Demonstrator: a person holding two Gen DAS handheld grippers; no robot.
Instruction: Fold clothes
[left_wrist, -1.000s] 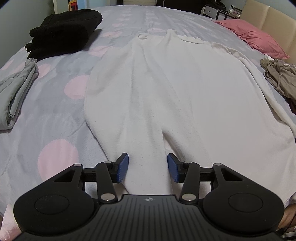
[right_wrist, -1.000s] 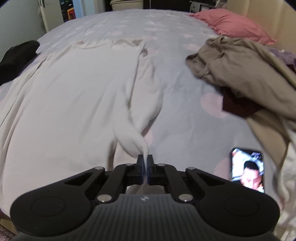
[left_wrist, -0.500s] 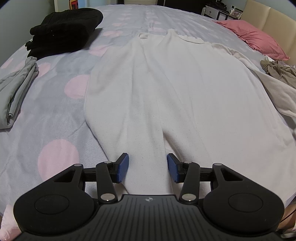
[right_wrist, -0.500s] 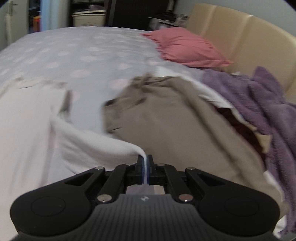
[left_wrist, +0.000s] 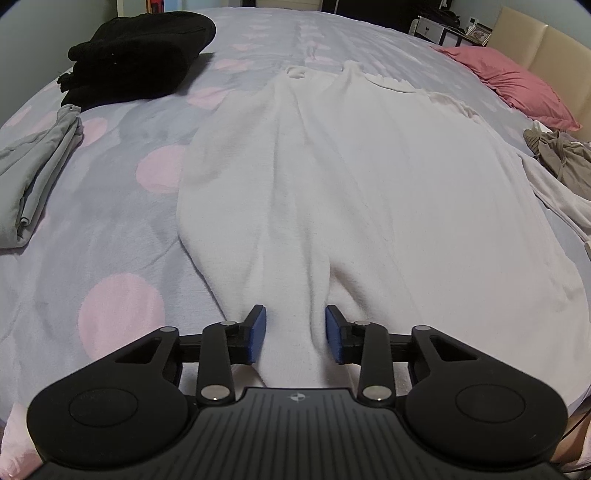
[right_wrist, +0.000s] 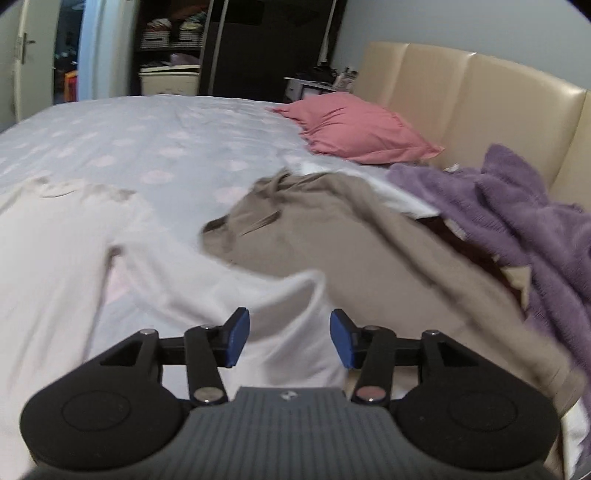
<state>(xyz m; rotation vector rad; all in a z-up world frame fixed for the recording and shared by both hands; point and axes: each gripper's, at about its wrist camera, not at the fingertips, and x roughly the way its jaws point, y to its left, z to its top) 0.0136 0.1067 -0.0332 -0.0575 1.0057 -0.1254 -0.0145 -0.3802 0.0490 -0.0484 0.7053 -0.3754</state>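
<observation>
Left gripper (left_wrist: 294, 334): my jaws are closing astride a ridge of the white garment (left_wrist: 369, 177), pads not yet pressing.
Right gripper (right_wrist: 290, 338): my jaws are opening, with a blurred white sleeve (right_wrist: 280, 295) loose between them.
White garment: flat on the dotted bedspread (left_wrist: 110, 229), running to 12 o'clock.
Tan clothing (right_wrist: 332, 236): 1 o'clock of my right gripper.
Black pile (left_wrist: 136, 51): far, 11 o'clock.
Pink pillow (right_wrist: 362, 127): farthest, 1 o'clock.
</observation>
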